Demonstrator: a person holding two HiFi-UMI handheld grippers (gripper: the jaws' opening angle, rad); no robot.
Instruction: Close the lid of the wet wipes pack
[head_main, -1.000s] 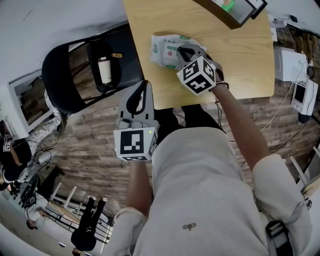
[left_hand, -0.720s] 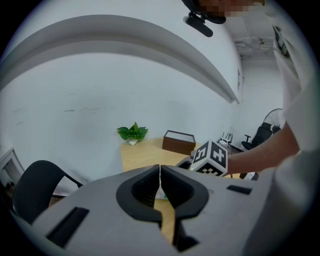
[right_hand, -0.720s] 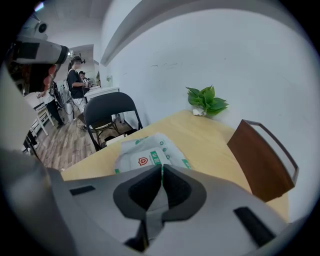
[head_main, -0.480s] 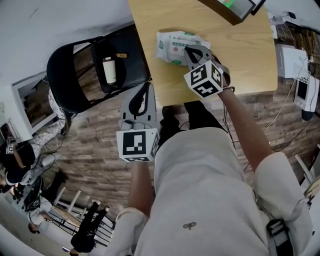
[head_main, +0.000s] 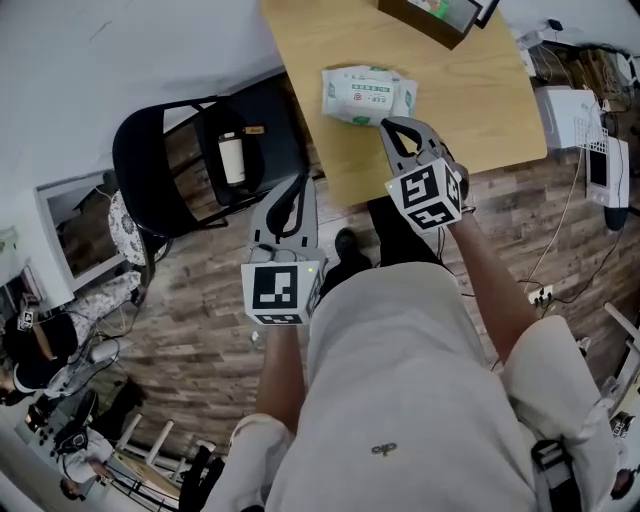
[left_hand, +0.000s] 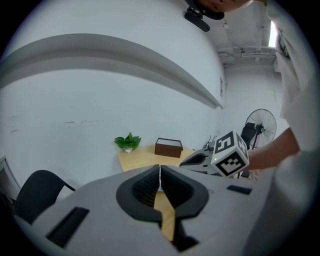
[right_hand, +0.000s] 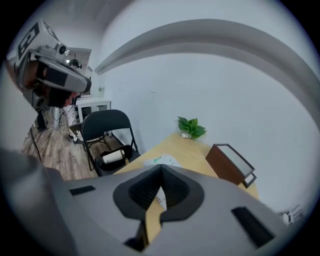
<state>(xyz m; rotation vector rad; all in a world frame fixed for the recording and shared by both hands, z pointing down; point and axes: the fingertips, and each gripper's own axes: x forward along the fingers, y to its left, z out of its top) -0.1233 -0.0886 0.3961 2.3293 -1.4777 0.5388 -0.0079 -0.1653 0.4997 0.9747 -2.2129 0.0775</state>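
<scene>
Light-wood counter (head_main: 480, 100) against a white wall (left_hand: 100, 110), over a plank floor (head_main: 190, 300). The wet wipes pack (head_main: 368, 96) lies flat near the counter's front edge, with a brown box (head_main: 425, 15) behind it and a potted plant (right_hand: 191, 127) at the far corner. A black folding chair (head_main: 160, 150) beside the counter carries a roll (head_main: 233, 158). The right claw (head_main: 398, 128) is clenched and empty, at the pack's near side. The left claw (head_main: 293, 190) is clenched and empty, off the counter, over the floor.

White wall (head_main: 120, 60), wood-plank floor (head_main: 190, 290), blk folding chair (head_main: 128, 160) beside lt-wood table (head_main: 470, 110).
</scene>
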